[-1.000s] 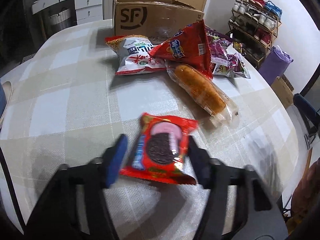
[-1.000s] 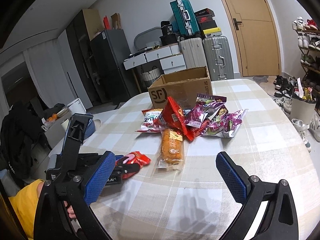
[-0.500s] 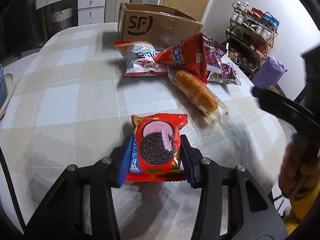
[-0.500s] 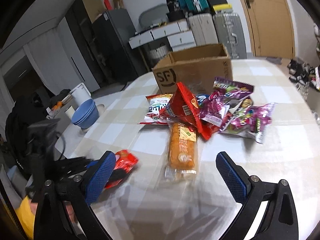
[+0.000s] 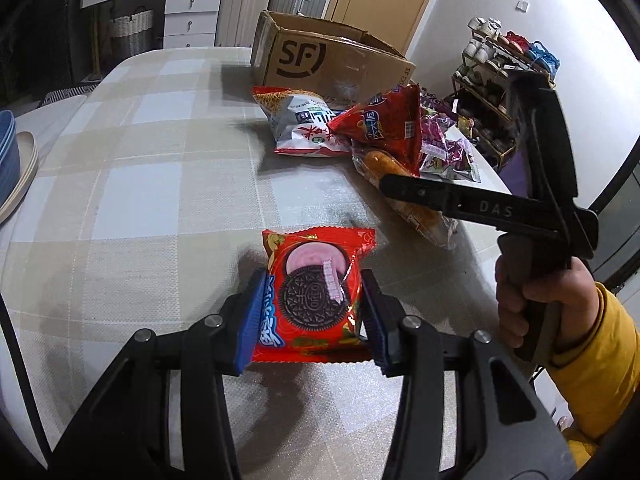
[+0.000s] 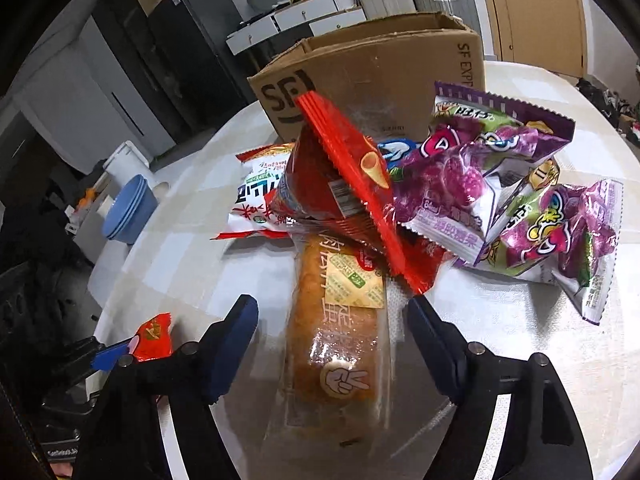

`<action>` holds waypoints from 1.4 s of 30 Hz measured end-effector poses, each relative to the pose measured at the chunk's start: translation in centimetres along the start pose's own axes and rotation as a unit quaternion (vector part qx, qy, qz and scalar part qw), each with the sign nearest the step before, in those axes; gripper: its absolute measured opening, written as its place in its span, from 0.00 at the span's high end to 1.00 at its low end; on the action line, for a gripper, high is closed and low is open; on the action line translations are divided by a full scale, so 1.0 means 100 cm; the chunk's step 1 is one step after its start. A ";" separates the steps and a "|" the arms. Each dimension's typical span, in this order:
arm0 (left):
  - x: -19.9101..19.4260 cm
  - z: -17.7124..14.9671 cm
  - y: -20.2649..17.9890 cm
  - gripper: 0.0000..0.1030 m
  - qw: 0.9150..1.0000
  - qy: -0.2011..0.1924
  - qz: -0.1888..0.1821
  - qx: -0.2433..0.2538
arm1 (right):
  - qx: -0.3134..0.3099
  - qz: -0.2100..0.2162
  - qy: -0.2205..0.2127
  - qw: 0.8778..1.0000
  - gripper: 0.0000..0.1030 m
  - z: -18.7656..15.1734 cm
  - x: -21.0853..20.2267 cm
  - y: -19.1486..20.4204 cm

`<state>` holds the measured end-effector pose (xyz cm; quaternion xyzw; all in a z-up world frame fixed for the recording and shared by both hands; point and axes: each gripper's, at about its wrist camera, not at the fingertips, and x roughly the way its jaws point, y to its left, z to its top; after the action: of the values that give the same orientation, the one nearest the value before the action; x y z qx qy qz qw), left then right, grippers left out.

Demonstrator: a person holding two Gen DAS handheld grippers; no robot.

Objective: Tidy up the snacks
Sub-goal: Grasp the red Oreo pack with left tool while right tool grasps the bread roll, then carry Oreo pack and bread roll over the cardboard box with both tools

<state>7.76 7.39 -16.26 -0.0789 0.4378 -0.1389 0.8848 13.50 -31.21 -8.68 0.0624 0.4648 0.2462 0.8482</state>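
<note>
Since a second ago my left gripper [image 5: 312, 312] has closed its pads onto the Oreo packet [image 5: 314, 296], which had been lying loose between them, and my right gripper [image 6: 332, 344] has swung in from well back to straddle the bread roll [image 6: 340, 328].

The left jaws are now clenched on the packet's two side edges. It sits at the near middle of the table [image 5: 132, 200], with the snack pile off at about 1 o'clock in the left wrist view. The right jaws are spread wide, one pad on each side of the roll's near half, neither touching the wrapper as far as I can see.

The roll lies lengthwise from 6 toward 12 o'clock in the right wrist view, its far end tucked under the red cone-snack bag [image 6: 340, 188]. The purple candy bags [image 6: 500, 184] sit at 2 o'clock and the cardboard box [image 6: 380, 76] at 12.

I judge the roll light and soft, in slick, loose film, so a hard squeeze would crush it. I would grip across its middle, gently, and draw it clear of the red bag before lifting. The Oreo packet is light too, and brittle inside.
</note>
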 end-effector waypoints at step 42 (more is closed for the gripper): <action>-0.063 -0.001 -0.057 0.59 0.999 -0.028 -0.015 0.018 | -0.006 0.105 -0.132 0.986 0.63 -0.082 -0.169 0.025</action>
<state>3.04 3.99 -10.09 -0.0732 0.4089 -0.1582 0.8958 -1.63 -38.11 0.39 0.1377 0.3384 0.3265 0.8717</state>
